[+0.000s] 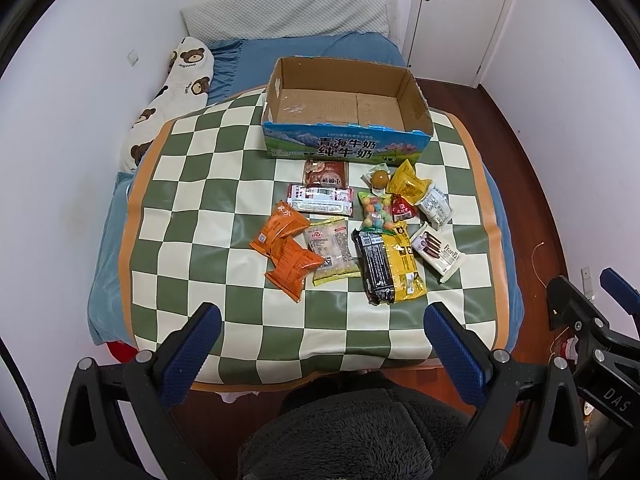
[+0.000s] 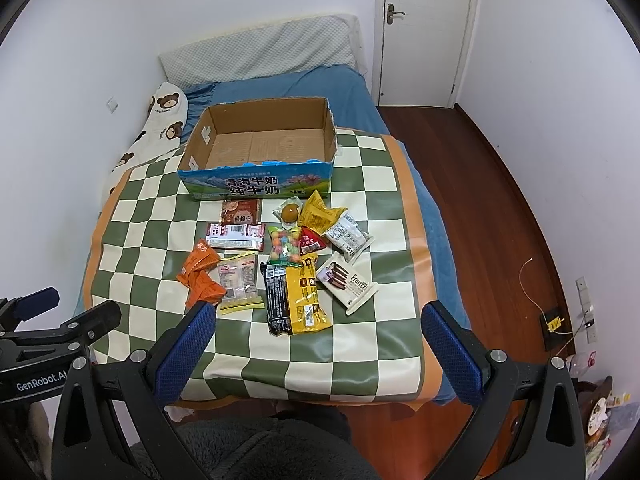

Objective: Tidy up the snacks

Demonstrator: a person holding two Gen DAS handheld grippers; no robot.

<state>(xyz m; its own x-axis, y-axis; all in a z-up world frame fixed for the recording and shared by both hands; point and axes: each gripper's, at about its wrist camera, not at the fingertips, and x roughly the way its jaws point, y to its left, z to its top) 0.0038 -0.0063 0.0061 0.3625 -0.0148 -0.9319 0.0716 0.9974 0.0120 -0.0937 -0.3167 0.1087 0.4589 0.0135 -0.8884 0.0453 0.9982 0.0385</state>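
An empty cardboard milk box (image 1: 416,98) (image 2: 192,148) with a blue printed front stands at the far side of a green-and-cream checkered mat (image 1: 192,200) (image 2: 360,216) on a bed. Several snack packets lie in front of it: two orange packs (image 1: 286,250) (image 2: 200,276), a black bar (image 1: 374,268) (image 2: 278,298), a yellow pack (image 1: 404,264) (image 2: 308,296), a white Franzzi pack (image 1: 438,254) (image 2: 348,284), a bag of coloured balls (image 1: 376,210) (image 2: 285,244). My left gripper (image 1: 322,354) and right gripper (image 2: 318,354) are open and empty, above the mat's near edge.
Blue bedding, a white pillow (image 1: 288,14) and a bear-print pillow (image 1: 168,100) lie behind and left of the mat. A white wall runs along the left. A wooden floor (image 2: 492,216), a door (image 2: 424,28) and wall sockets with cables are to the right.
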